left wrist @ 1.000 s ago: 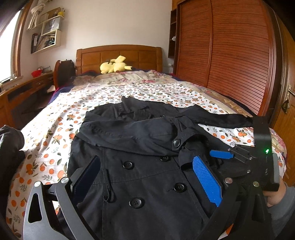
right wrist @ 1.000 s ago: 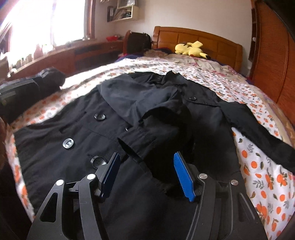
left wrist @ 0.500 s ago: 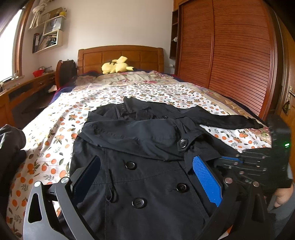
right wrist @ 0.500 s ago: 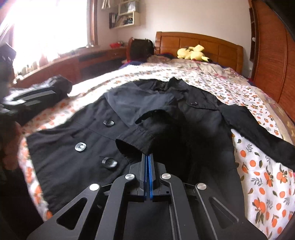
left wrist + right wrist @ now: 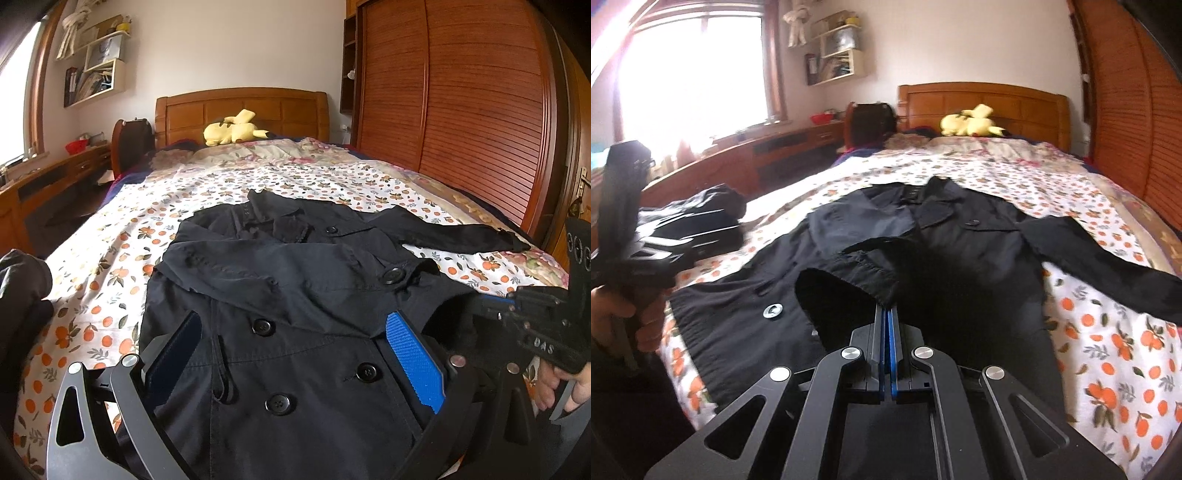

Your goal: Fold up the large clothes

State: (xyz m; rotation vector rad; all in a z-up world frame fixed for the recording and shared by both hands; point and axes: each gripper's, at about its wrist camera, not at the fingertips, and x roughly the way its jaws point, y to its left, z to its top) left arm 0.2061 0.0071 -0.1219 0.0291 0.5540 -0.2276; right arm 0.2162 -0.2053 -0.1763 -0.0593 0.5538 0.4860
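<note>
A black double-breasted coat (image 5: 295, 280) lies face up on the flowered bedspread (image 5: 122, 229). One sleeve is folded across its chest, and my right gripper (image 5: 886, 314) is shut on that sleeve's cuff (image 5: 864, 273), holding it a little above the coat. The other sleeve (image 5: 1108, 273) lies stretched out to the right on the bed. My left gripper (image 5: 295, 350) hovers open over the coat's buttoned front, with its blue pads (image 5: 413, 362) wide apart and nothing pinched. A hand (image 5: 565, 387) carries the right gripper at the right edge of the left wrist view.
A pile of dark clothes (image 5: 701, 221) sits at the bed's left edge. A yellow plush toy (image 5: 232, 127) lies by the wooden headboard (image 5: 240, 103). A slatted wardrobe (image 5: 461, 110) lines the right side, and a desk (image 5: 55, 177) stands under the window on the left.
My right gripper shut on the folded sleeve's cuff and rose with it, drawing it back toward the bed's near right side. The left gripper stayed still and open.
</note>
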